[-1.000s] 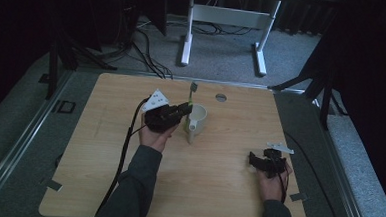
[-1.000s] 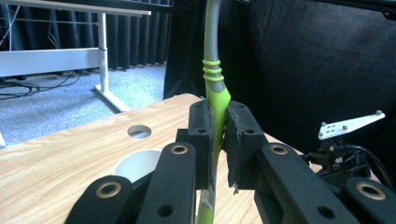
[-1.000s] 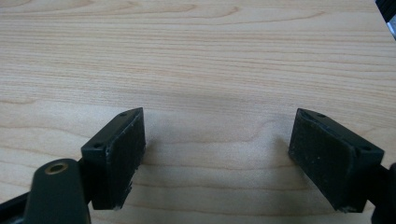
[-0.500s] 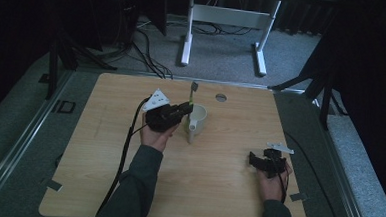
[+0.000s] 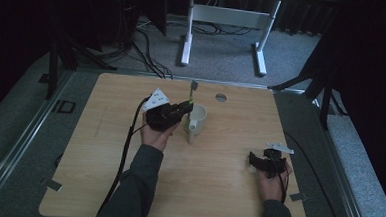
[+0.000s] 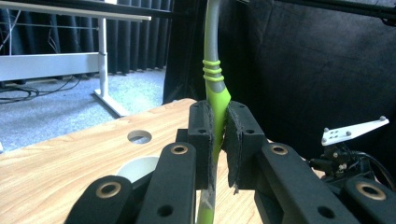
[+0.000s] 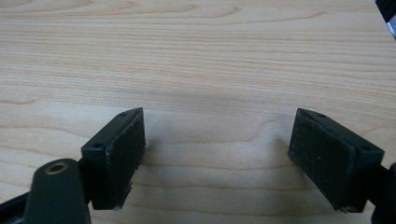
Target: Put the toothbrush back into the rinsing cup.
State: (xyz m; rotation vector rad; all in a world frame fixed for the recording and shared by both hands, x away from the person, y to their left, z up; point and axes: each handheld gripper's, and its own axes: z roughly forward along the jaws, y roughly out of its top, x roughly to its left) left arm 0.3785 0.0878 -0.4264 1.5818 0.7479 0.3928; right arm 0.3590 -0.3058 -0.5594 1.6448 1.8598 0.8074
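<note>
Wooden table (image 5: 217, 190) before dark curtains. Left gripper (image 6: 218, 126) beside white mug (image 5: 196, 119), near the table's middle, pads clamped on green-and-grey toothbrush (image 6: 214, 84), held upright over the mug's rim. Right gripper (image 7: 217, 158) well apart, near the right edge, pads spread wide over bare wood
</note>
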